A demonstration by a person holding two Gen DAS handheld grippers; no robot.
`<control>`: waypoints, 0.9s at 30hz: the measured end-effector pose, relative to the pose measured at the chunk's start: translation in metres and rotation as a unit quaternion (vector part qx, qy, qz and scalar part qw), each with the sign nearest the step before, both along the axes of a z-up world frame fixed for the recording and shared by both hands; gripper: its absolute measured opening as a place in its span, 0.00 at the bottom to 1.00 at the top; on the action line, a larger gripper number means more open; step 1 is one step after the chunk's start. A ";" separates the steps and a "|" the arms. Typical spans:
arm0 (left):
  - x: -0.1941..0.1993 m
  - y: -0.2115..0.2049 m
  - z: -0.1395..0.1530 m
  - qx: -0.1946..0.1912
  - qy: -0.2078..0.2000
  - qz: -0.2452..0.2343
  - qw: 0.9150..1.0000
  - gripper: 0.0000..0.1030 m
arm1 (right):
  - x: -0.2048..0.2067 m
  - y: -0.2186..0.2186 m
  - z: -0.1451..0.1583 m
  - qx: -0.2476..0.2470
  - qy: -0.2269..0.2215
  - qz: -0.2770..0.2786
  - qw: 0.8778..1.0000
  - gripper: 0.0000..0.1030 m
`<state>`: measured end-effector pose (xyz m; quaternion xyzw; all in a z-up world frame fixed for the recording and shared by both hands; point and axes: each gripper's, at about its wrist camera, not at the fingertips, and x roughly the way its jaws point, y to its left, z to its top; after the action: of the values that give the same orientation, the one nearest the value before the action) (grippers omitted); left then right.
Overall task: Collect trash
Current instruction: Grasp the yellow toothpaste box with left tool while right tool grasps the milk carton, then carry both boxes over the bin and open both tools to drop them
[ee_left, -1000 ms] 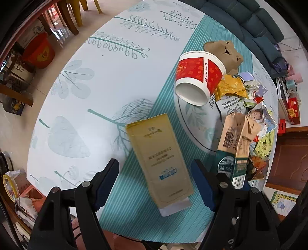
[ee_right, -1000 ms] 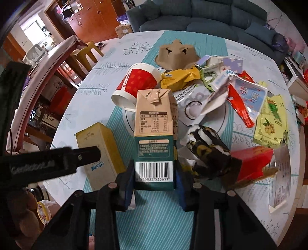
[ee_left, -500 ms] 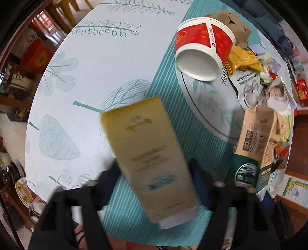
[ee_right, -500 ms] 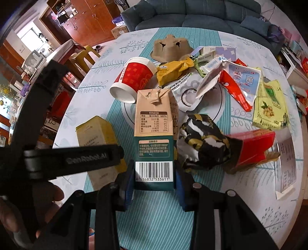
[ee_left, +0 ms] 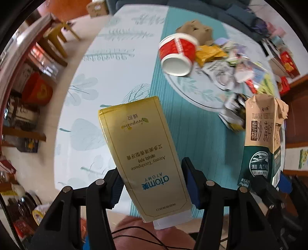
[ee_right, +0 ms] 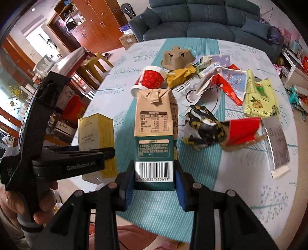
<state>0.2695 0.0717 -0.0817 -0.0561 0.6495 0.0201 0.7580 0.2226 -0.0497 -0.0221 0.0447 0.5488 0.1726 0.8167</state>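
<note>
My left gripper (ee_left: 152, 184) is shut on a yellow toothpaste box (ee_left: 142, 153) and holds it above the table's near edge. My right gripper (ee_right: 154, 182) is shut on a tan and green milk carton (ee_right: 154, 138), held upright just right of the box. The carton also shows in the left wrist view (ee_left: 263, 142), and the box in the right wrist view (ee_right: 96, 138). On the round table (ee_right: 240, 173) lie a red paper cup (ee_right: 150, 80), a crumpled black wrapper (ee_right: 202, 127), a red box (ee_right: 244, 130) and several wrappers.
A brown egg-carton piece (ee_right: 177, 57) and a yellow bag (ee_right: 258, 100) lie farther back. A paper slip (ee_right: 277, 148) lies at the right. A blue sofa (ee_right: 202, 17) stands behind the table, yellow stools (ee_right: 96, 63) and a red bin (ee_left: 36, 90) to the left.
My left gripper closed on the toothpaste box and lifted it off the table, tilting it up. My right gripper kept its hold on the carton and rose slightly.
</note>
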 end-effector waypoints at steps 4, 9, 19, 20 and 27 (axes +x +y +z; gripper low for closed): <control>-0.048 -0.008 0.034 0.011 -0.046 -0.026 0.999 0.53 | -0.035 -0.013 0.018 0.012 -0.012 0.005 1.000 0.36; -0.107 -0.029 0.066 0.014 -0.095 -0.044 0.994 0.53 | -0.082 -0.033 0.033 0.025 -0.020 0.015 0.999 0.36; -0.219 -0.070 0.071 0.006 -0.114 -0.055 0.992 0.53 | -0.172 -0.063 0.025 0.040 -0.004 0.034 0.999 0.36; -0.224 -0.072 0.066 0.004 -0.107 -0.055 0.993 0.53 | -0.179 -0.067 0.021 0.042 0.001 0.031 0.999 0.36; -0.248 -0.077 0.050 -0.012 -0.073 -0.060 0.995 0.54 | -0.215 -0.081 -0.001 0.057 0.032 0.014 0.998 0.36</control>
<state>0.0211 -0.0051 -0.0320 -0.0272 0.5945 -0.0369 0.8028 0.0079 -0.1307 -0.0229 0.0891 0.5642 0.2134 0.7925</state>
